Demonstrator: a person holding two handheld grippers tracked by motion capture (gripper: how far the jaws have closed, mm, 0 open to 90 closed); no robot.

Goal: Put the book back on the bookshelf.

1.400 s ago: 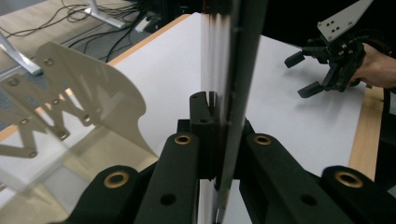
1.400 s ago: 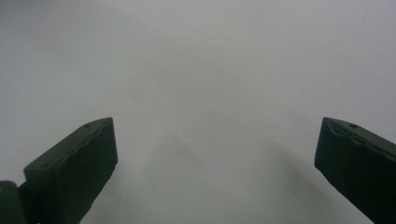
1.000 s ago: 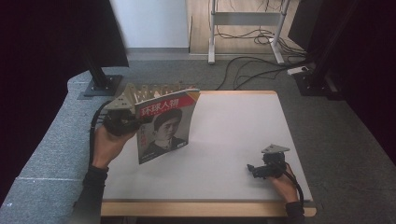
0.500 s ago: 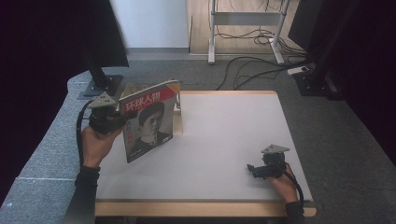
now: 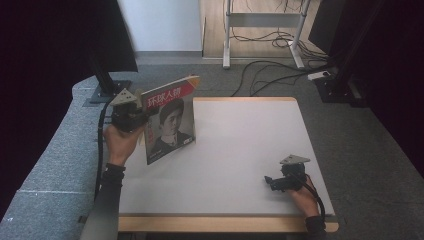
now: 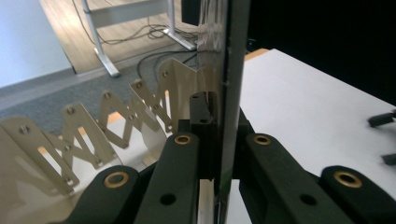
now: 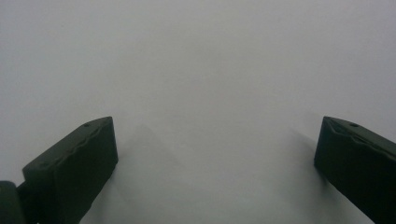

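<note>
Where the white-topped bench (image 5: 240, 150) takes up the middle of the high view, it is seen ringed by grey carpet, with a wooden edge showing along its near and far sides. Everything else is placed against this bench.

Above the bench's left edge, toward its far corner, a magazine (image 5: 169, 119) is held upright and lifted clear of the surface, its cover turned toward the person. A red title band with white characters is seen across the top of the cover, with a portrait printed below it. In the left claw view the magazine (image 6: 224, 93) is seen edge-on as a dark vertical strip, and a glossy page beside it mirrors the metal parts of the claw.

The left claw (image 5: 131, 116) is gripped by a hand at the bench's left edge, just outside the white surface. Its jaws are closed tight on the magazine's left edge, one on each face.

The right claw (image 5: 275, 182) is rested low near the bench's near right corner, well apart from the magazine. In the right claw view its jaws (image 7: 215, 163) are spread wide with bare white bench top between them, and nothing is held.
</note>
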